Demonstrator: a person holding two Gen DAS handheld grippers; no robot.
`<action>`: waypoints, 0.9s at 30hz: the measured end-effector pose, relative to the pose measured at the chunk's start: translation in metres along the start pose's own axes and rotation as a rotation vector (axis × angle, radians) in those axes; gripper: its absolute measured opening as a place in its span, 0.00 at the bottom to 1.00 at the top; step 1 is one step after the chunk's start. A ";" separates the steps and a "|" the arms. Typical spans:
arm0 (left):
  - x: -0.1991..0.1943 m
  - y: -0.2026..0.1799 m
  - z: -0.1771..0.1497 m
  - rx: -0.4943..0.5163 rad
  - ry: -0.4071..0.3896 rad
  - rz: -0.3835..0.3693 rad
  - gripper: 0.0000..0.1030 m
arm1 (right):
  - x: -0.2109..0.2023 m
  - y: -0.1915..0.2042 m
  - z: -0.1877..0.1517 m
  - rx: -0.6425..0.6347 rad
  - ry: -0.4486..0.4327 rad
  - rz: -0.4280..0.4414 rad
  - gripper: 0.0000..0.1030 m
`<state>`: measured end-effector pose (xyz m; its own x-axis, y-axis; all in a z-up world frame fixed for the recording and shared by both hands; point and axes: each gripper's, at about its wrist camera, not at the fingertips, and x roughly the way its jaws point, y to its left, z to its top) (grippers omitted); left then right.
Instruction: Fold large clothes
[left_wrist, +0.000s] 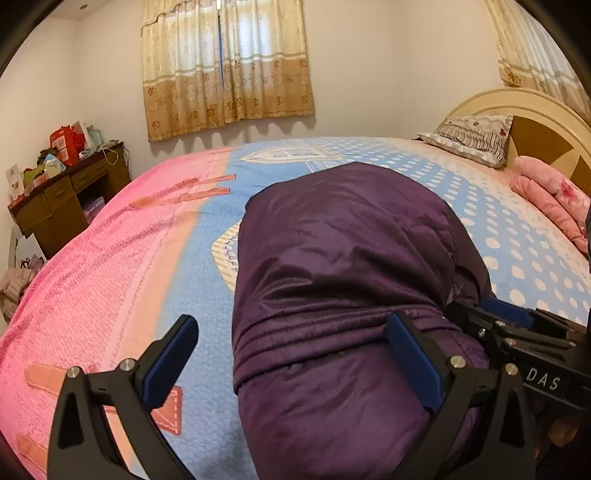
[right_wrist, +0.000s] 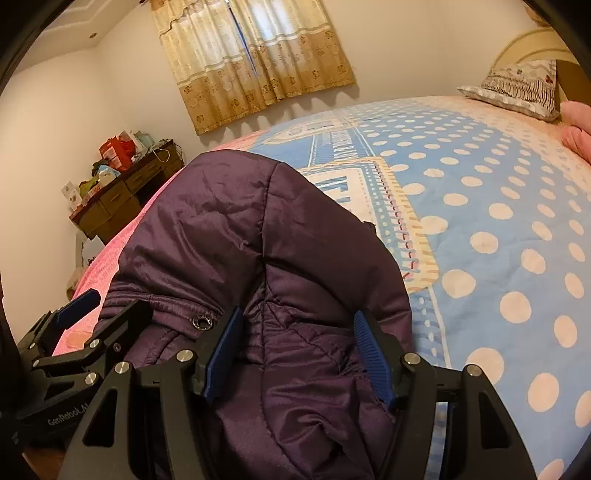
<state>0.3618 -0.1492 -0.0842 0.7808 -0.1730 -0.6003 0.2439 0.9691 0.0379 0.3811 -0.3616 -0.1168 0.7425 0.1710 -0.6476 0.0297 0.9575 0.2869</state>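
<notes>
Far left of your left wrist view, the cluttered brown worktop (left_wrist: 70, 195) sits vs the wall, well apart from the bed (left_wrist: 110, 266). Bed's pink side is bare fabric w/ lots of room, curving down to the near-left edge.

Your left gripper (left_wrist: 291, 354) has its fingers spread wide. Left finger (left_wrist: 170, 362) hangs over bare sheet, just left of the purple jacket (left_wrist: 343, 258); right finger (left_wrist: 413, 365) sits on or just over the jacket's padded fabric, can't tell which. Nothing pinched between them.

Jacket lies mid-bed, bunched, running from the near edge away toward the curtain (left_wrist: 229, 62). Its left edge is a clean line on the blue sheet; a folded hem band crosses btw your fingers.

Right gripper (right_wrist: 299, 354) has its fingers about half spread, w/ jacket lining bunched btw them. Fabric fills the gap, but whether the pads (right_wrist: 221, 358) press it, can't tell. A metal snap (right_wrist: 202, 322) shows just left of them.

Right of the jacket, polka-dot sheet (right_wrist: 498, 221) is open room to the pillow (right_wrist: 517, 88) and headboard (left_wrist: 535, 122). Pink blanket (left_wrist: 554, 199) is folded at the far-right edge.
</notes>
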 end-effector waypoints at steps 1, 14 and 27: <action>0.000 0.000 0.000 0.000 -0.002 0.003 1.00 | 0.000 0.001 0.000 -0.004 -0.001 -0.004 0.61; -0.027 0.083 0.006 -0.238 0.008 -0.402 1.00 | -0.069 -0.032 0.025 0.076 -0.054 0.074 0.83; 0.029 0.074 -0.017 -0.316 0.217 -0.619 1.00 | 0.010 -0.086 -0.010 0.337 0.213 0.354 0.84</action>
<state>0.3923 -0.0790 -0.1123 0.4144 -0.6989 -0.5830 0.4006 0.7152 -0.5726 0.3791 -0.4402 -0.1546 0.5951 0.5469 -0.5889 0.0409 0.7112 0.7018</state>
